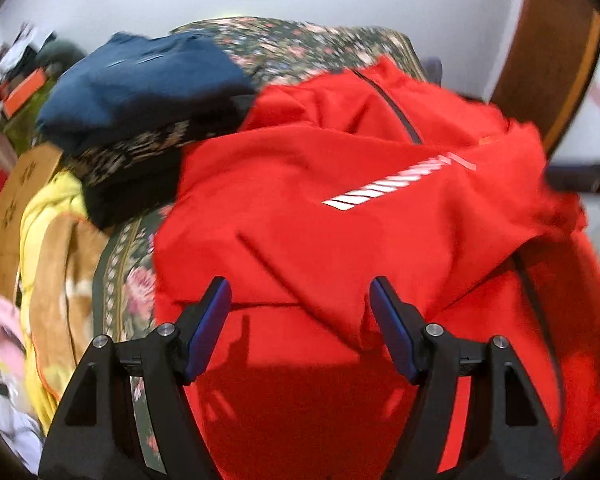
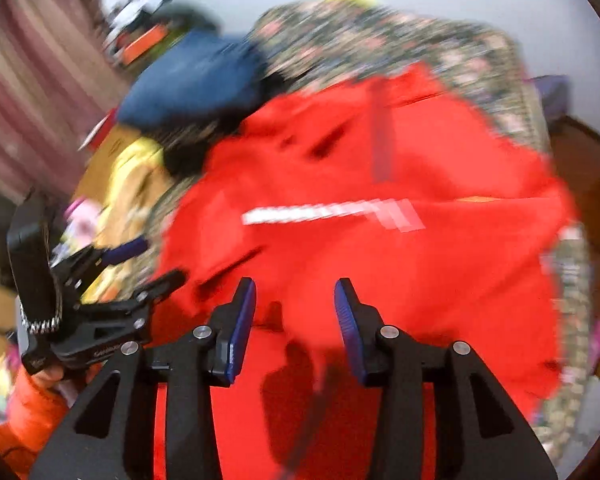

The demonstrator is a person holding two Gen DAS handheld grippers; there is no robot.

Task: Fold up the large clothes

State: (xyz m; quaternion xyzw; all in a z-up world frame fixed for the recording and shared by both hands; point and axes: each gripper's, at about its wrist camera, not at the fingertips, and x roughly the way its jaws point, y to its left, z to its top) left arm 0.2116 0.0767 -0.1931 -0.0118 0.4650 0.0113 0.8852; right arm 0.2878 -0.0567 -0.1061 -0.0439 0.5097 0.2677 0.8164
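Now we hover both grippers over the red jacket (image 1: 340, 208), heaped on the floral bedspread (image 1: 300, 40) for folding. Our left gripper (image 1: 300, 300) and right gripper (image 2: 296, 300) gape empty, ready to pinch fabric.

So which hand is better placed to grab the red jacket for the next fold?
Probably the left. The left gripper hangs open right over a raised fold of the red jacket. The right gripper is open too, over flatter cloth.
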